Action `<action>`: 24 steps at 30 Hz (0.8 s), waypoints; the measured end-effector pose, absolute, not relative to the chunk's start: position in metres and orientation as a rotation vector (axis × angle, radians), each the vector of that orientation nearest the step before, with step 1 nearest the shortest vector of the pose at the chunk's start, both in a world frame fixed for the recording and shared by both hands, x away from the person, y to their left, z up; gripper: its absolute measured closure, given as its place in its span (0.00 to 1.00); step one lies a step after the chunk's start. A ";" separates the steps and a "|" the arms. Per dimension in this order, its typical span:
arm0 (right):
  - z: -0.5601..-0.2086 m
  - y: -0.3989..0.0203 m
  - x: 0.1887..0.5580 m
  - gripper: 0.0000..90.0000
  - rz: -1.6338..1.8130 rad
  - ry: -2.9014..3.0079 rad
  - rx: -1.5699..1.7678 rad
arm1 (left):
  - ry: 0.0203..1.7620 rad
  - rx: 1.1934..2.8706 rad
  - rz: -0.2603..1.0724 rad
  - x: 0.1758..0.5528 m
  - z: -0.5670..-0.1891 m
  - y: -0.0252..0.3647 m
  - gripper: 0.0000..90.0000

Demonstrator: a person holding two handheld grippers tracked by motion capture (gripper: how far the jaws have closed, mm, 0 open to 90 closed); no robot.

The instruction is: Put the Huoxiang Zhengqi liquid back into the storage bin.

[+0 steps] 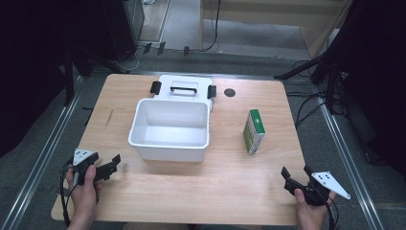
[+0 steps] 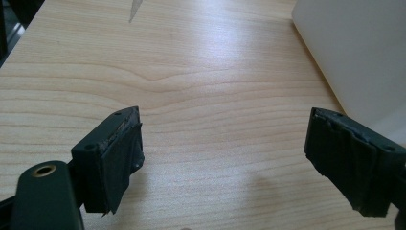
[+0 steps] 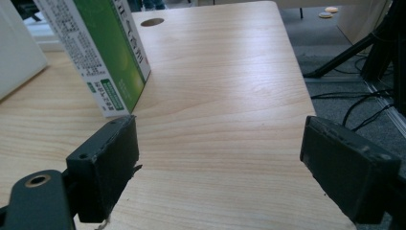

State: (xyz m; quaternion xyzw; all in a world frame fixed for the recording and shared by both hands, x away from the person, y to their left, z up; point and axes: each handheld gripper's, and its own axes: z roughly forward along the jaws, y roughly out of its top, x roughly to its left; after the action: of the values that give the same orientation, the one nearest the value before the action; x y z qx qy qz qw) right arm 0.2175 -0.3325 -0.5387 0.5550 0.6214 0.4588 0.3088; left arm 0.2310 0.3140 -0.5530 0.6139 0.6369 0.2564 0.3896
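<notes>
A white open box (image 1: 170, 128) stands in the middle of the wooden table (image 1: 230, 177), its lid (image 1: 184, 87) with a black handle lying behind it. A green and white carton (image 1: 253, 131) stands upright to the right of the box. My left gripper (image 1: 109, 166) is open near the table's front left, held by a hand, with bare wood between its jaws; the box wall (image 2: 354, 52) shows to its right. My right gripper (image 1: 295, 174) is open at the front right, empty, with the carton (image 3: 95, 52) ahead on its left.
A round cable hole (image 1: 230, 92) sits in the table's far side. Black tripod legs (image 1: 306, 67) and cables lie on the floor to the right. A metal rail (image 1: 43, 153) runs along the table's left side.
</notes>
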 end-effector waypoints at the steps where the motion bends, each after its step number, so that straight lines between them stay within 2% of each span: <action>1: -0.539 -0.331 0.218 0.15 1.207 1.648 1.461 | 1.619 1.558 0.651 0.231 -0.553 0.314 0.15; 24: -0.535 -0.334 0.211 0.15 1.259 1.677 1.454 | 1.614 1.555 0.648 0.230 -0.553 0.314 0.15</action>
State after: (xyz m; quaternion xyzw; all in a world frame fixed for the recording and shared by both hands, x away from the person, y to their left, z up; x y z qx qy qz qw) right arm 0.2114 -0.3343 -0.5353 0.5452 0.6287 0.4722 0.2906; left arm 0.2297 0.3145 -0.5531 0.6128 0.6360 0.2554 0.3935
